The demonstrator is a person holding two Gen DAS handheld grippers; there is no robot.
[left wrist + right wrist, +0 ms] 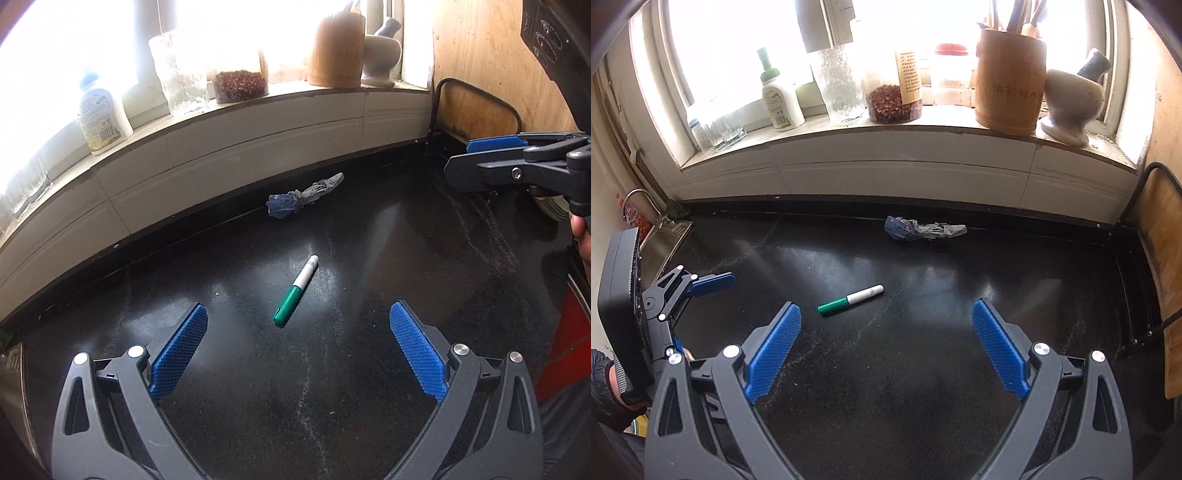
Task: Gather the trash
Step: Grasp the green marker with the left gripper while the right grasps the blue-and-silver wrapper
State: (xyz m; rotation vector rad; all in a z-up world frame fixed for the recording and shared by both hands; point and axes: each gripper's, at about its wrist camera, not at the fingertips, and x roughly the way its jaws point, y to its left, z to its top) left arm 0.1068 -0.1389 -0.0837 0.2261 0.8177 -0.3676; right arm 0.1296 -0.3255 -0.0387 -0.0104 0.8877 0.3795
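A green and white marker lies on the black countertop, just ahead of my open, empty left gripper. It also shows in the right wrist view, ahead and left of my open, empty right gripper. A crumpled blue-grey wrapper lies near the back wall; it also shows in the right wrist view. The right gripper shows at the right edge of the left wrist view. The left gripper shows at the left of the right wrist view.
The windowsill holds a bottle, glasses, a jar of red spice, a wooden utensil holder and a mortar. A sink and tap are at the left. A wooden board stands at the right.
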